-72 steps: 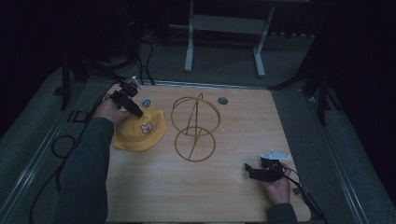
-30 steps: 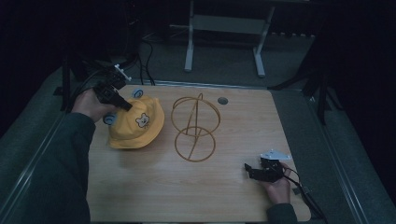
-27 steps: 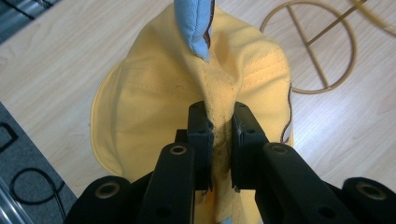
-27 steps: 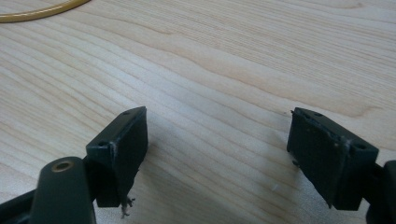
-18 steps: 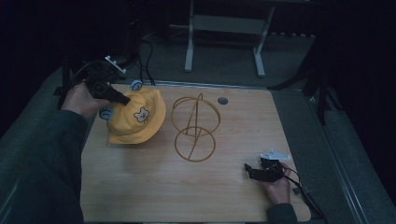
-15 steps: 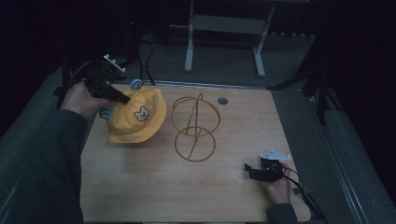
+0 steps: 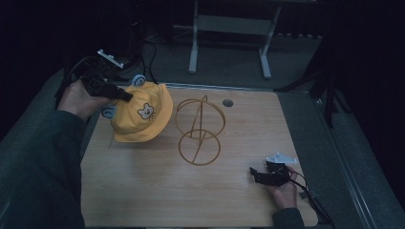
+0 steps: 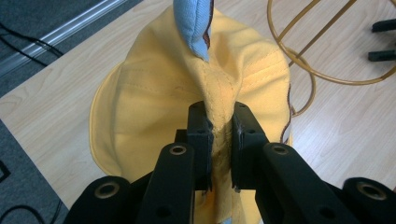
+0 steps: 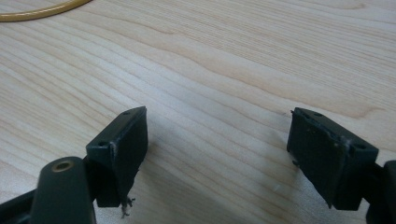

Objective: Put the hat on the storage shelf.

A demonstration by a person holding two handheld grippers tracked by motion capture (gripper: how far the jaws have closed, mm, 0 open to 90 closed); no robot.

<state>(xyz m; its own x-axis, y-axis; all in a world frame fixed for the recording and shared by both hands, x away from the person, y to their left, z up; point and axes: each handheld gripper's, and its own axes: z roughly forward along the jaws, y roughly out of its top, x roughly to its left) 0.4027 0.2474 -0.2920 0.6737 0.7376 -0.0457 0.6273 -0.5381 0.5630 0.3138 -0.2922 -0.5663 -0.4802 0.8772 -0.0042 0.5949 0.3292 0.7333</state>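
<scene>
Left tool (image 8: 219,135): pinching a fold of the yellow hat (image 7: 141,119), jaws closed on the fabric; lifting it by the crown so the brim hangs free.
Yellow hat: hanging over the far-left part of the table (image 7: 143,191), blue ear (image 8: 194,25) pointing up, brim just beside the wire stand (image 7: 199,129).
Right tool (image 9: 217,154): resting low near the right front edge, jaws spread wide, holding nothing; likely waiting.
Room: leaving bare wood open between stand and right tool; left edge lying close under the hat.

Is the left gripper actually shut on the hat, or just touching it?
Shut on it: the left gripper has a fold of the yellow hat pinched between its jaws.
</scene>
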